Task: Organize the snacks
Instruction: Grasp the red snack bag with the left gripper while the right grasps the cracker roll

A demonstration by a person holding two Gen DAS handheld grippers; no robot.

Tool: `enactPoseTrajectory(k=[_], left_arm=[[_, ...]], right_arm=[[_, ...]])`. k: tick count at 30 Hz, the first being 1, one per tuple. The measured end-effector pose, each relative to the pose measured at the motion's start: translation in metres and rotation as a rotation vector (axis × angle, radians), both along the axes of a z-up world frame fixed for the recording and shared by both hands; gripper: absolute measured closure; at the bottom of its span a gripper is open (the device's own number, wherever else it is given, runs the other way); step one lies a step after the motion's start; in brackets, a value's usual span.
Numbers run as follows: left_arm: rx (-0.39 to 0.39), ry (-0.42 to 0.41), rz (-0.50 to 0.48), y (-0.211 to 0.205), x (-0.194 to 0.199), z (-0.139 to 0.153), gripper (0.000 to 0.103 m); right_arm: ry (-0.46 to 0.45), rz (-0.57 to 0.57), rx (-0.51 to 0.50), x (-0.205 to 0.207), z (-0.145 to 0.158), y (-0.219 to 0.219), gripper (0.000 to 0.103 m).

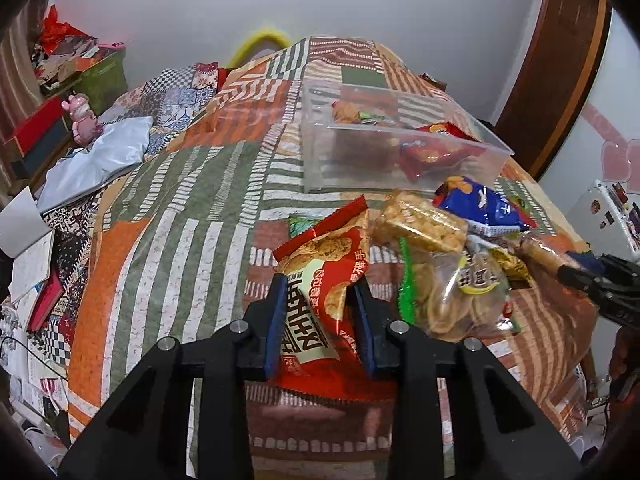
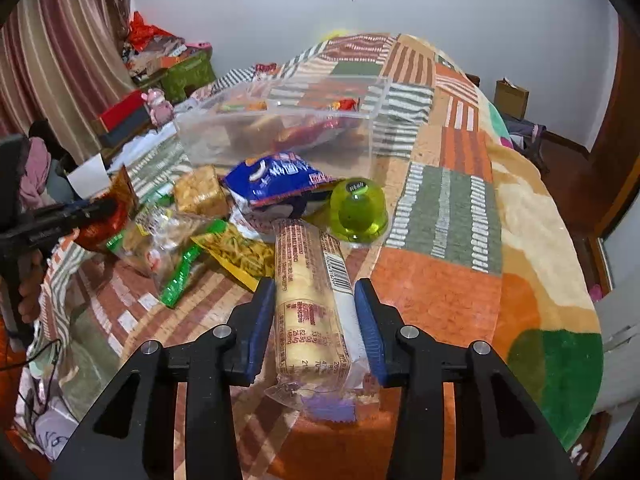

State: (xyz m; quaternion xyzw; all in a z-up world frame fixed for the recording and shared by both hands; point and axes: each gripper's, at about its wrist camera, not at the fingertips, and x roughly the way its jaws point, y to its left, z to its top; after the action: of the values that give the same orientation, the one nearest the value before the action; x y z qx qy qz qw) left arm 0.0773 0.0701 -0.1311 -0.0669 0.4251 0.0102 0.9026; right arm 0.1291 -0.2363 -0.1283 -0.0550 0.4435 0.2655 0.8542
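My left gripper point(image 1: 320, 284) is shut on a red snack bag point(image 1: 320, 300) with cracker pictures, at the near edge of a snack pile on the bed. My right gripper point(image 2: 315, 288) is shut on a long biscuit roll point(image 2: 310, 300) in clear wrap. A clear plastic bin point(image 1: 316, 160) behind the pile holds a few snacks; it also shows in the right wrist view point(image 2: 376, 136). The pile includes a blue bag point(image 2: 276, 178), a green jelly cup point(image 2: 358, 208), a yellow bag point(image 2: 240, 254) and a clear cracker bag point(image 1: 444, 292).
The bed is covered by a patchwork quilt point(image 1: 168, 240). Books and papers point(image 1: 32, 264) lie at its left edge, a pink toy point(image 1: 82, 118) and boxes further back. A cardboard box point(image 2: 511, 98) stands on the floor at the right.
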Motion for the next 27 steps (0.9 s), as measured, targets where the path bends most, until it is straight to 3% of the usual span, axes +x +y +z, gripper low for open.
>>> enactPoseTrajectory(k=[8, 15, 19, 27], left_arm=[[-0.009, -0.014, -0.023, -0.009, 0.002, 0.006, 0.074], [-0.021, -0.036, -0.032, -0.013, 0.005, 0.014, 0.074], [-0.023, -0.061, -0.037, -0.016, 0.007, 0.025, 0.074], [-0.039, -0.126, -0.059, -0.025, 0.021, 0.05, 0.074]], right_arm=[[0.072, -0.012, -0.008, 0.015, -0.019, -0.001, 0.055], [0.075, -0.006, 0.023, 0.017, -0.024, -0.002, 0.059], [0.045, -0.011, 0.025, 0.011, -0.016, -0.002, 0.06], [-0.055, -0.035, 0.091, 0.012, 0.029, -0.003, 0.063]])
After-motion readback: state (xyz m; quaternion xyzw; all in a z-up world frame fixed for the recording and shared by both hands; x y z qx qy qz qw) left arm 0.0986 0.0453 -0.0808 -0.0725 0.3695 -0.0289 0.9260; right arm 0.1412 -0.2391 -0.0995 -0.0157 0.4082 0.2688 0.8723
